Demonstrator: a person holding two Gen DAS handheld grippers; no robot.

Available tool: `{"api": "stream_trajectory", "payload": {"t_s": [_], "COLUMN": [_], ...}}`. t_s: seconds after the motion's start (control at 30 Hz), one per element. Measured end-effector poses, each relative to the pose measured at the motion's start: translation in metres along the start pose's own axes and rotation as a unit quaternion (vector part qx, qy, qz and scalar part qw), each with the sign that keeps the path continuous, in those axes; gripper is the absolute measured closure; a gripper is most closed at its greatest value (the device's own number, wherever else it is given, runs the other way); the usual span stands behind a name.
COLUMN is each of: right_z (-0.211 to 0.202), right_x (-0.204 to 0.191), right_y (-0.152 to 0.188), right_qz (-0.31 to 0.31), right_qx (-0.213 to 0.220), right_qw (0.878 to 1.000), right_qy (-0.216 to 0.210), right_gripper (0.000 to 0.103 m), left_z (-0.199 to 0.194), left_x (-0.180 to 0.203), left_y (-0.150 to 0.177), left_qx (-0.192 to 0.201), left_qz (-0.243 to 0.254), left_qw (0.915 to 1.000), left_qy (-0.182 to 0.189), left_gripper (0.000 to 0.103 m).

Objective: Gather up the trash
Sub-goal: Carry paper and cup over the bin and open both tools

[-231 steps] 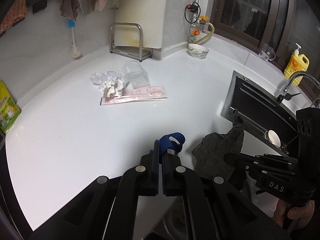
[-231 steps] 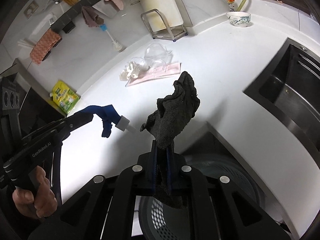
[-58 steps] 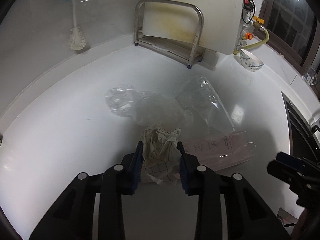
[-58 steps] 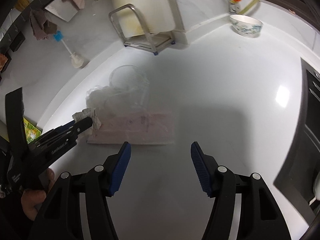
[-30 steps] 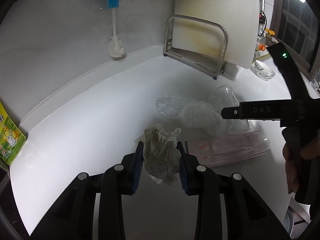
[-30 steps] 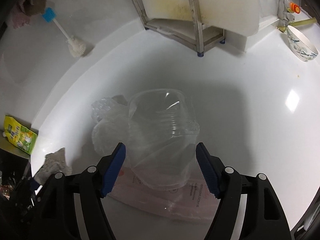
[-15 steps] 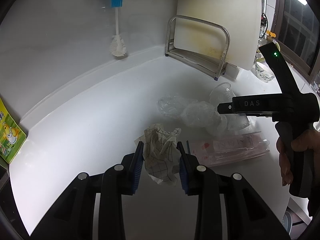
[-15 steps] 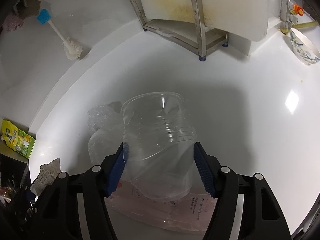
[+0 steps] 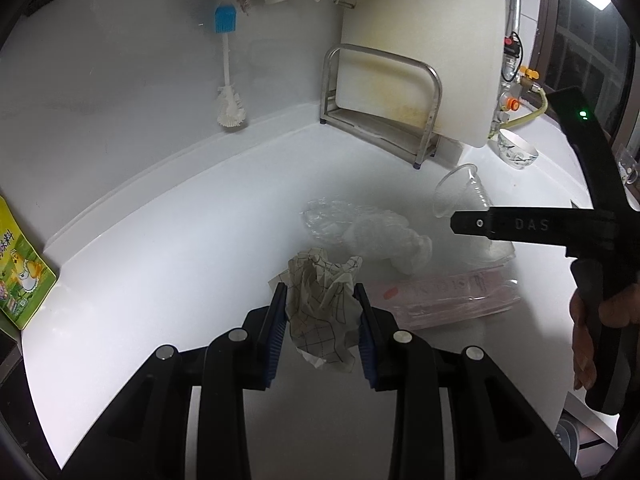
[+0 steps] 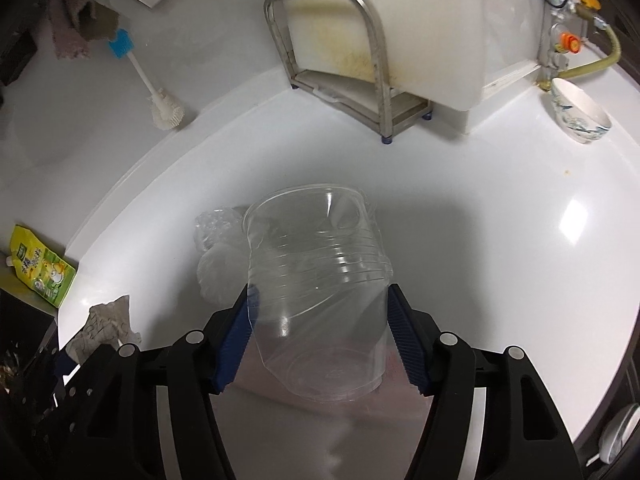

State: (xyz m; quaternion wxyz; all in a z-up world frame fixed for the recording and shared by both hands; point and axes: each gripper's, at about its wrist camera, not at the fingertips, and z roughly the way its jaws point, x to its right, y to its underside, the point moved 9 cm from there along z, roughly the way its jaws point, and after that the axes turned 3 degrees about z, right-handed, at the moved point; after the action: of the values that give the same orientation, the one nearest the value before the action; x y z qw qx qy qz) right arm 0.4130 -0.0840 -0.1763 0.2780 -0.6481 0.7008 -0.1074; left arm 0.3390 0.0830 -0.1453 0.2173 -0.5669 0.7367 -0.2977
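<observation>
My left gripper [image 9: 320, 300] is shut on a crumpled checked paper wrapper [image 9: 322, 308] and holds it just above the white counter [image 9: 160, 264]. My right gripper [image 10: 318, 300] is shut on a clear plastic cup [image 10: 316, 280], mouth pointing away, lifted off the counter; it also shows in the left wrist view [image 9: 464, 196]. A clear crumpled plastic bag [image 9: 360, 232] and a flat pink packet [image 9: 444, 296] lie on the counter between the grippers. The wrapper also shows at the lower left of the right wrist view [image 10: 104, 324].
A steel rack [image 9: 380, 104] with a white cutting board [image 9: 424, 40] stands at the back. A bottle brush [image 9: 228, 92] leans on the wall. A patterned bowl [image 10: 580, 112] sits at the right. A green pouch [image 9: 20, 276] lies at the counter's left edge.
My right gripper closed on the clear cup and lifted it off the pink packet. My left gripper keeps the paper wrapper and has risen slightly.
</observation>
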Motion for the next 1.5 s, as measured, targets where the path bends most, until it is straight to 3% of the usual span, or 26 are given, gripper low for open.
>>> {"api": "stream_trajectory", "payload": {"t_s": [0.33, 0.6, 1.0, 1.5], "right_z": [-0.062, -0.111, -0.167, -0.217], "right_x": [0.002, 0.008, 0.053, 0.111], "right_y": [0.034, 0.094, 0.176, 0.254], "right_qz": [0.009, 0.024, 0.067, 0.082], "right_qx": [0.034, 0.055, 0.07, 0.068], "right_qw": [0.999, 0.998, 0.995, 0.994], "right_qy": [-0.001, 0.008, 0.018, 0.033], "right_gripper": [0.04, 0.04, 0.04, 0.04], "left_z": [-0.035, -0.063, -0.096, -0.132], "left_x": [0.004, 0.018, 0.083, 0.176], "left_y": [0.009, 0.024, 0.044, 0.084], "left_qx": [0.007, 0.007, 0.012, 0.005], "left_qz": [-0.007, -0.005, 0.032, 0.064], "left_qw": [1.0, 0.9999, 0.9984, 0.9953], "left_qy": [-0.001, 0.012, 0.044, 0.072], "left_gripper": [0.071, 0.071, 0.071, 0.071]}}
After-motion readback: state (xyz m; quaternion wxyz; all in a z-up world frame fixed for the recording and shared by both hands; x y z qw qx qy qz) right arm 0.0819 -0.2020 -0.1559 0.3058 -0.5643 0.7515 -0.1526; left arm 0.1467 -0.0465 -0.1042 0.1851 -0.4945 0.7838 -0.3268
